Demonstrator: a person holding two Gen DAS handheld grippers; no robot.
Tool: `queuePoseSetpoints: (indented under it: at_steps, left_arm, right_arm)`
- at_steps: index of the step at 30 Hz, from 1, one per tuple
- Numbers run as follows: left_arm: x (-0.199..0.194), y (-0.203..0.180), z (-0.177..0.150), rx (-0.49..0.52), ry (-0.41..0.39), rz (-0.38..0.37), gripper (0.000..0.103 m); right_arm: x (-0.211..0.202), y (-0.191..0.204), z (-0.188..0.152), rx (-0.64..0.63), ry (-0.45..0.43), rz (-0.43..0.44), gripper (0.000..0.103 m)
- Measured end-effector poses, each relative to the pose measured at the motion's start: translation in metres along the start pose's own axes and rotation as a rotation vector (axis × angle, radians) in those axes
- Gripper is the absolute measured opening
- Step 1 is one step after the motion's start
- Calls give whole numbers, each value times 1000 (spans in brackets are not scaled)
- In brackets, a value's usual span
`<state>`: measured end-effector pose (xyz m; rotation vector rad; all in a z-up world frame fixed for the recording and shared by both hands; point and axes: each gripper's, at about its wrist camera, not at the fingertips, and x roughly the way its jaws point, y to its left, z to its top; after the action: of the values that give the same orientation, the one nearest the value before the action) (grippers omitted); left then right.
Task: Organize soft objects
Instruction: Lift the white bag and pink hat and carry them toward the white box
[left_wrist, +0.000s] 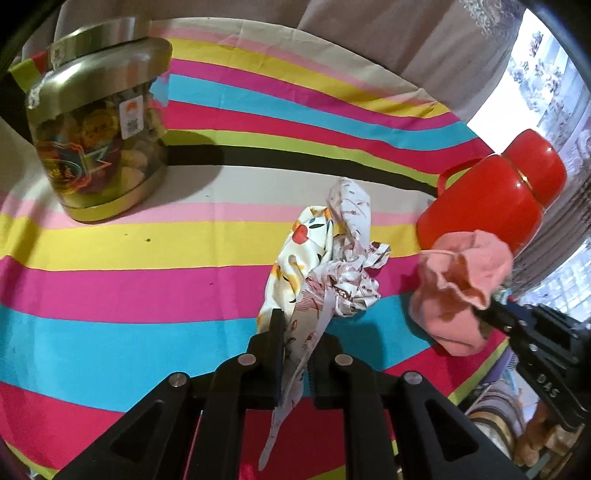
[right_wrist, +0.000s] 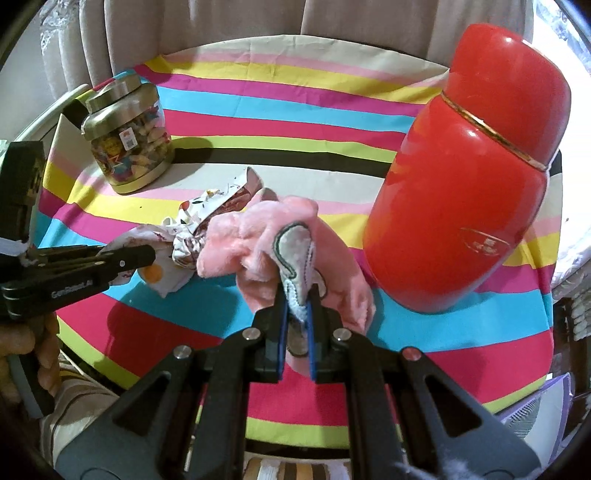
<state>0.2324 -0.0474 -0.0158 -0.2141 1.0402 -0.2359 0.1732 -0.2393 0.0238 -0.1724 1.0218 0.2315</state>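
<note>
My left gripper (left_wrist: 295, 328) is shut on a white floral-print cloth (left_wrist: 332, 269), crumpled on the striped tablecloth (left_wrist: 129, 288). The cloth also shows in the right wrist view (right_wrist: 184, 236), with the left gripper (right_wrist: 147, 254) on it. My right gripper (right_wrist: 297, 295) is shut on a pink fluffy cloth (right_wrist: 255, 232) with a grey-white embroidered patch, held just above the table. In the left wrist view the pink cloth (left_wrist: 458, 284) hangs from the right gripper (left_wrist: 491, 310) at the right.
A red flask (right_wrist: 469, 184) stands right of the pink cloth, close to it. A clear jar with a metal lid (left_wrist: 99, 125) stands at the far left. Beige curtains (right_wrist: 221, 29) hang behind the table. The table edge runs near the bottom.
</note>
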Motion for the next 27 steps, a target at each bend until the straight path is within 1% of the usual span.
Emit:
queuePoseSetpoints:
  at_steps: [1,2,3,4,5,6,9,11,12,14,15,16,17,18,21,25,27]
  left_arm:
    - [0,-2,0,7,-3,11,18]
    - [-1,-5,-1,18,-7,18,26]
    - [0,-7,-1,30,-7,23,39]
    - [0,-8,-1,39,-8,28,47]
    - [1,-10,0,48,-11,37,63]
    - [2,-12,2,57,-20,42,71]
    - [11,-19,10,108,-26,57,74]
    - [27,-22,17,128,-1,69,76]
    - [36,-23,19,130,21,59,77]
    - [54,-21,22,118,56,52,75]
    - [56,-22,22,119,55,44,63]
    - [58,-26,22,139,52,39,57]
    - [58,-29,21,160,48,52,49]
    - [55,-33,21,176,43,45,36]
    - [47,-36,20,163,28,28,27]
    - [38,-27,17,96,20,-16,24]
    - [32,-20,14,53,16,-57,23]
  right_arm:
    - [-2,1,-1,-1,-2,-1,11]
    - [-4,1,-1,-1,-4,-2,11]
    - [-5,1,-2,-2,-6,-2,11]
    - [-6,2,-2,-2,-8,-1,11]
    - [-7,2,-3,-2,-8,-2,11]
    - [-8,2,-3,-3,-8,-2,11]
    - [-9,2,-5,-3,-7,-2,11]
    - [-9,3,-6,-4,-6,-2,11]
    - [-9,3,-6,-4,-6,-1,11]
    - [-11,2,-7,-5,-8,-1,11]
    - [-12,2,-7,-4,-10,-1,11]
    - [-13,1,-7,-3,-12,-2,11]
    - [-14,0,-8,-2,-13,-4,11]
    - [-14,-1,-8,2,-13,-5,11]
    - [-17,-3,-12,11,-12,-11,11]
    - [-23,-4,-17,17,-16,-11,11]
    - [-27,-5,-19,20,-21,-11,11]
